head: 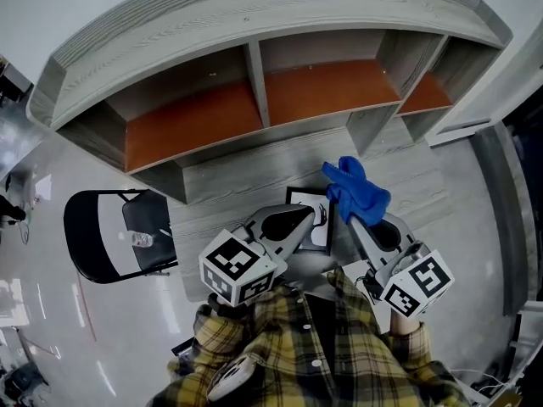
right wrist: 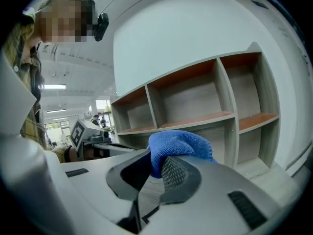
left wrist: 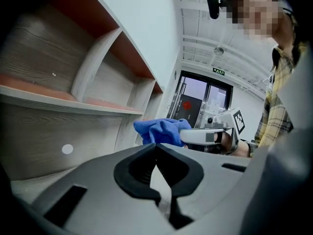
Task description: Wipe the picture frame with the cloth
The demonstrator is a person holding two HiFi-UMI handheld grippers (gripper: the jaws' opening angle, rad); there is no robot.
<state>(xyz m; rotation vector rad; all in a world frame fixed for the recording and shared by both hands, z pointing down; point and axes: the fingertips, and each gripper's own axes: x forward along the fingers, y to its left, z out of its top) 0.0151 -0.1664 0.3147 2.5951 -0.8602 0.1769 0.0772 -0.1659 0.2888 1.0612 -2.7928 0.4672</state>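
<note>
My right gripper [right wrist: 155, 166] has its jaws clenched on the blue cloth [right wrist: 179, 143], in front of the shelves [right wrist: 195, 109]. My left gripper [left wrist: 157, 153] has its jaws clenched together, with nothing between them. The picture frame [head: 305, 198] lies on the desk [head: 237, 176], below both tips.

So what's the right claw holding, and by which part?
The right claw holds the blue fluffy cloth, pinched by one bunched end; the rest puffs out beyond it.

Shelf unit [head: 254, 24] with 3 orange-floored bays; black chair [head: 85, 236] nearby.
</note>
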